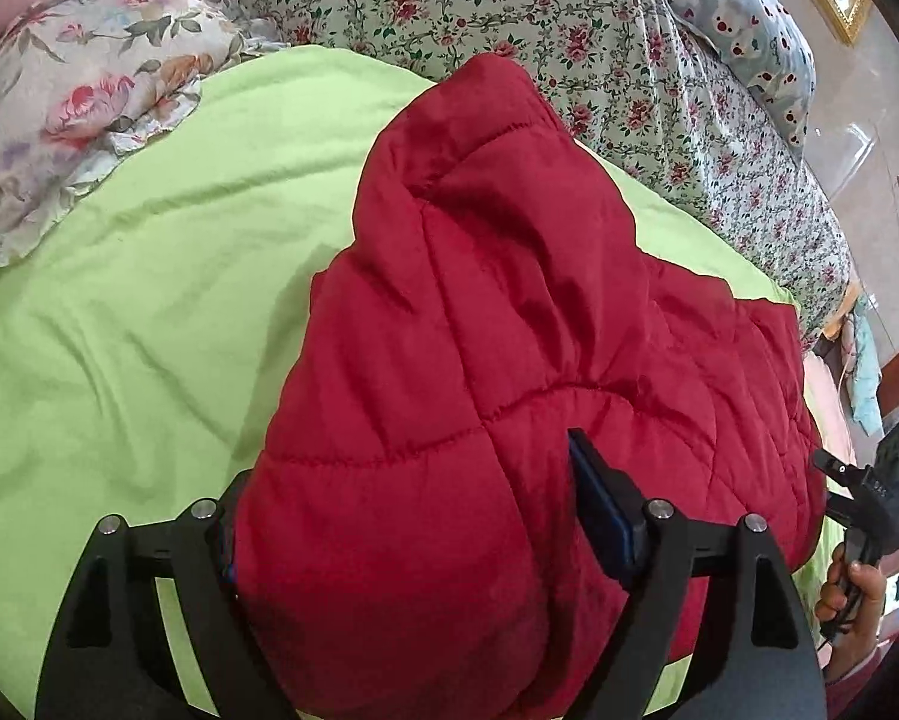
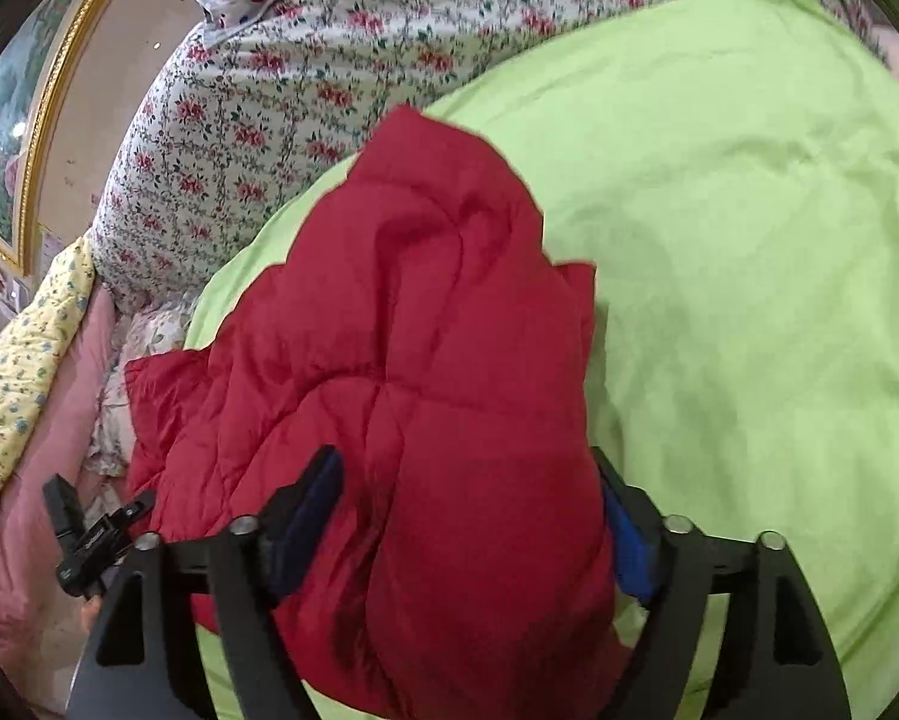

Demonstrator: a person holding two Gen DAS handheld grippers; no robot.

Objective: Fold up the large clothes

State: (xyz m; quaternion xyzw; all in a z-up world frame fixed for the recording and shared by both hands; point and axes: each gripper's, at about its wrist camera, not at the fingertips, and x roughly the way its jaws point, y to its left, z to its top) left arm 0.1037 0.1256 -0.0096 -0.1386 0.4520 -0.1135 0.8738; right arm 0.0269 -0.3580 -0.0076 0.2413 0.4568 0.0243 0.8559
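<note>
A red quilted jacket [image 1: 509, 312] lies bunched on a light green sheet [image 1: 149, 300], and the right wrist view shows the same jacket [image 2: 401, 360]. My left gripper [image 1: 404, 468] stands wide, the padded cloth bulging between its fingers; its blue-padded right finger [image 1: 605, 510] shows, while the left one is mostly hidden behind the cloth. My right gripper [image 2: 464, 456] is also spread wide around a thick fold, with blue pads [image 2: 629, 540] on either side. The cloth looks loose, not pinched. A hand [image 1: 851, 588] holds the right tool at the lower right edge.
The bed carries a floral sheet [image 1: 509, 0] beyond the green one. A flowered pillow [image 1: 77, 108] lies at the far left and a blue patterned pillow [image 1: 749, 30] at the far right. A gold-framed picture [image 2: 23, 150] hangs on the wall.
</note>
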